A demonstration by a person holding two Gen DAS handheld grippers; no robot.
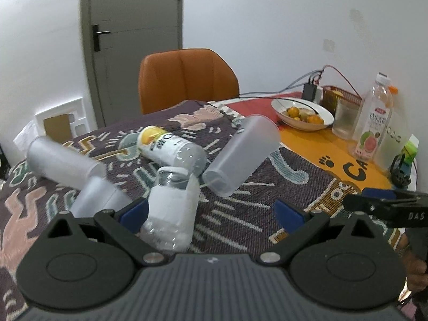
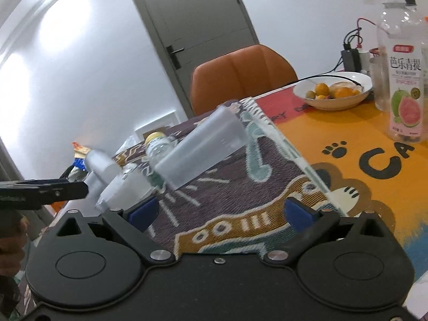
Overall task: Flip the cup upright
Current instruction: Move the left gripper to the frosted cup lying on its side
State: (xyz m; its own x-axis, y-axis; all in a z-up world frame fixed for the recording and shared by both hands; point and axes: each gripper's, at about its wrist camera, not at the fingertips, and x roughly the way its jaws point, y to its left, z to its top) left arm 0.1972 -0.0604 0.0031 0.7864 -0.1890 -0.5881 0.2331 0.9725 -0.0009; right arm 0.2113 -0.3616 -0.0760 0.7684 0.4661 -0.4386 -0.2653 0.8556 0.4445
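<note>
Cup (image 1: pixel 240 156), frosted plastic, lies on its side on the table's patterned cloth (image 1: pixel 235 214), ahead and slightly right of the left tool (image 1: pixel 211 212), whose jaws gape empty. Its long axis slants up-right.

From the right wrist, cup (image 2: pixel 200 148) lies ahead-left of the released right tool (image 2: pixel 220 210), which looks nearer.

Orange chair (image 1: pixel 187 77); white fruit bowl (image 1: pixel 302 112) (oranges inside); upright guava drink bottle (image 1: pixel 371 120); grey door (image 1: pixel 133 26); patterned counter (image 1: pixel 240 214).

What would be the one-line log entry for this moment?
task: flip cup | left gripper: open, empty | right gripper: open, empty | cup: tilted, not upright | bottles: lying beside it
</note>
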